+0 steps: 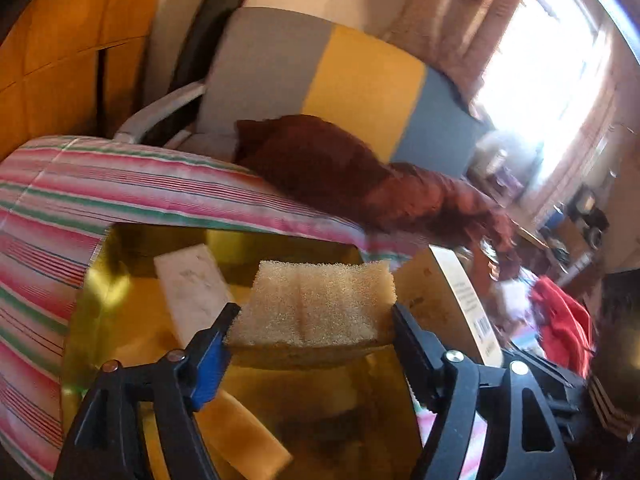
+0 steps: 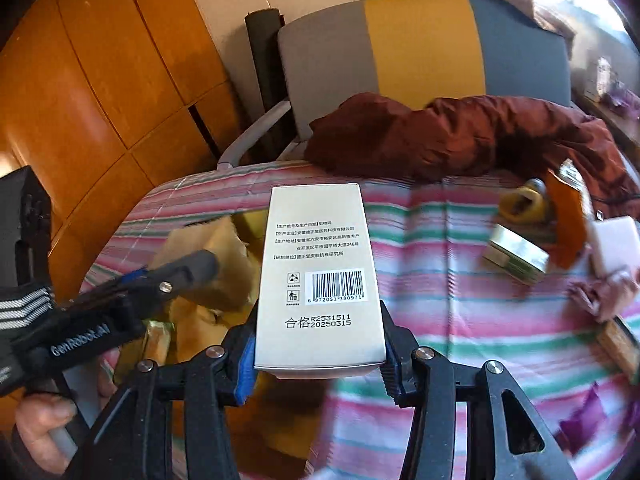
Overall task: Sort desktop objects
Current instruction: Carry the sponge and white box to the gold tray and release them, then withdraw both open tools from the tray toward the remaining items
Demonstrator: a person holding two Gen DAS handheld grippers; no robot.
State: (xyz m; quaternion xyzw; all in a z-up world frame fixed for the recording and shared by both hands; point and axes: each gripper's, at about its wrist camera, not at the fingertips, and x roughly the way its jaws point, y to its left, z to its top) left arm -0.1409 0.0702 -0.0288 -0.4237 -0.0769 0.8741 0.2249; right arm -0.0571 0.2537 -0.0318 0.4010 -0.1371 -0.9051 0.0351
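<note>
My left claw (image 1: pixel 312 320) gripped a tan, coarse-pored rectangular sponge (image 1: pixel 316 304) by its two short ends, both pads pressed on it, and held it above a shiny gold-coloured open box (image 1: pixel 120 320) that sat on the pink, green and white striped cloth (image 1: pixel 60 184) covering the tabletop. Inside that box lay a white flat block (image 1: pixel 192 292) at the far left and a yellow-tan sponge-like slab (image 1: pixel 248 432) nearer me. My right claw (image 2: pixel 320 356) was clamped on a tall silver-white cardboard carton (image 2: pixel 320 272) printed with a barcode, held just right of the gold box. Farther right on the cloth lay a small gold-and-green box (image 2: pixel 516 258), a yellow tape roll (image 2: pixel 520 202) and a pale pink block (image 2: pixel 612 244). A dark red padded jacket (image 2: pixel 460 136) lay across the far edge, in front of a grey, yellow and blue chair (image 2: pixel 420 40).
</note>
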